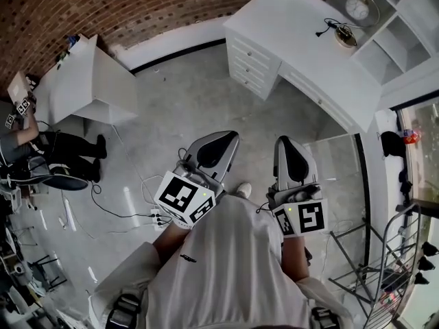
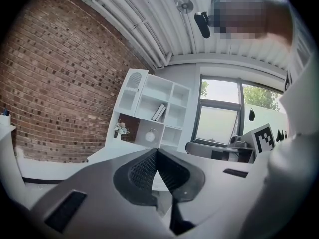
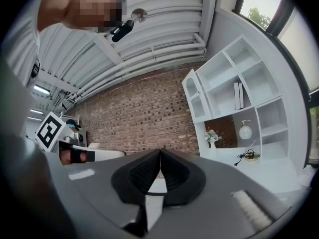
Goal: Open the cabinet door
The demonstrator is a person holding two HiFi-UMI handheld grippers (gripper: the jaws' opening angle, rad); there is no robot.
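Cabinet door (image 2: 133, 88), an arched white panel, sits at the upper left corner of the white shelf unit (image 2: 167, 91), which stands on the far surface (image 1: 309, 46) between the brick wall (image 2: 60, 83) and the window (image 2: 219, 118). Both grippers are well apart from it, held side by side over the grey floor (image 1: 178, 94). The left gripper (image 1: 218, 141) has its jaws meeting at the tips with nothing between them. The right gripper (image 1: 291, 146) has its jaws fully together and is empty too. A round clock (image 2: 150, 136) stands in a lower compartment.
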